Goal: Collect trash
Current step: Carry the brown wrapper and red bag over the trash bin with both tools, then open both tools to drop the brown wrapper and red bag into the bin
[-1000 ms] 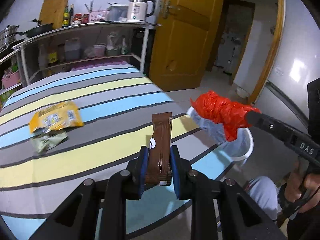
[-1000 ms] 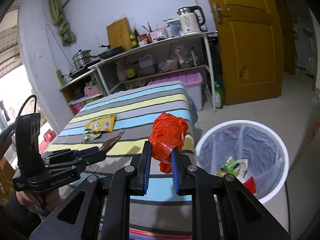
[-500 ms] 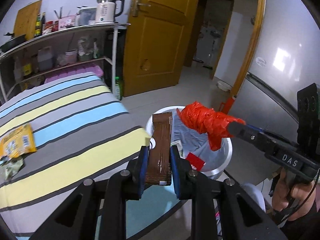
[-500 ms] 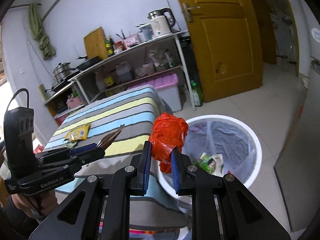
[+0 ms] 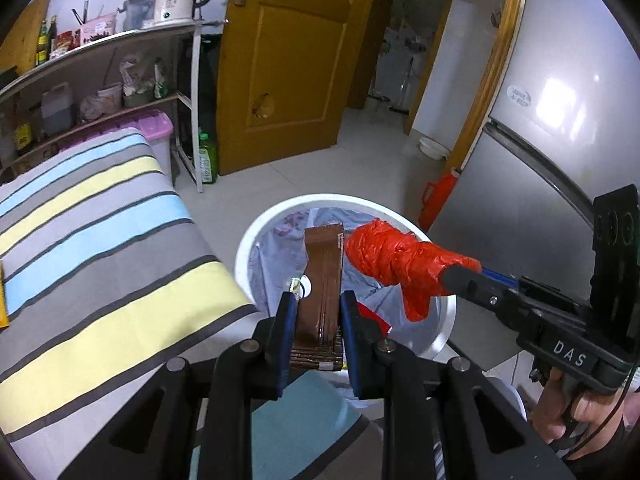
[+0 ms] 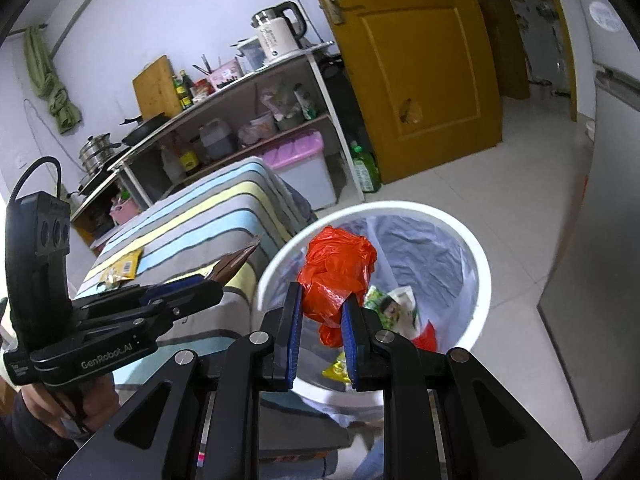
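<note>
A small kitchen with a pale tiled floor (image 5: 360, 160), a yellow wooden door (image 5: 296, 60) and a metal shelf rack (image 6: 224, 120) behind a table under a striped cloth (image 5: 100, 248). Just off the table's near corner stands a white bin (image 6: 476, 264) with a grey liner, a few wrappers lying at its bottom. The left gripper (image 5: 318, 322) pinches a brown wrapper (image 5: 322, 272) between its blue pads, the wrapper standing up over the bin's rim nearest the table. The right gripper (image 6: 320, 320) is clamped on a crumpled red plastic bag (image 6: 336, 268), held above the bin's mouth. A yellow packet (image 6: 122, 266) lies on the cloth toward the table's far left edge, with what may be a second, greenish scrap beside it, too small to be sure. A white kettle (image 6: 276, 38) sits on the rack's top shelf
</note>
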Demonstrator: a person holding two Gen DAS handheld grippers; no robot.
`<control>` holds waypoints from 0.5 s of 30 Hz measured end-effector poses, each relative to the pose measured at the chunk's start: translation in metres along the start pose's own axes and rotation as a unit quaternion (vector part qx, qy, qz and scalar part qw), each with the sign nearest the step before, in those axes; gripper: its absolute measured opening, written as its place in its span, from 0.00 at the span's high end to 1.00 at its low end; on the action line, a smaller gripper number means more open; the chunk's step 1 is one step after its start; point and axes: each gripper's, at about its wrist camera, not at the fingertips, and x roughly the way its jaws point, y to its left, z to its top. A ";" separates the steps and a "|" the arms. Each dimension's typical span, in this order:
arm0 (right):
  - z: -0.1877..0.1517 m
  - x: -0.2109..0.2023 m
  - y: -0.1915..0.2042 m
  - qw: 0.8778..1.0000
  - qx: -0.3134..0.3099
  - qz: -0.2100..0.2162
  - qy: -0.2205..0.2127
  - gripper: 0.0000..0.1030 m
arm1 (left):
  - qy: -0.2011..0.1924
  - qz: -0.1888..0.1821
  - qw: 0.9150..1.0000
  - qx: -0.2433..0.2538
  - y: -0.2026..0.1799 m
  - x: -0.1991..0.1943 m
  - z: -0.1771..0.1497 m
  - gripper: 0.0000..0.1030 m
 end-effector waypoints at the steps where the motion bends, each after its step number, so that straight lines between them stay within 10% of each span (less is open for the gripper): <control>1: 0.000 0.002 -0.003 1.000 0.002 -0.002 0.003 0.81 | 0.003 -0.001 1.000 0.000 -0.001 0.003 0.001 0.77; 15: -0.003 0.012 -0.013 1.000 0.008 -0.022 0.018 0.71 | 0.018 -0.006 1.000 -0.013 -0.001 0.020 0.000 0.72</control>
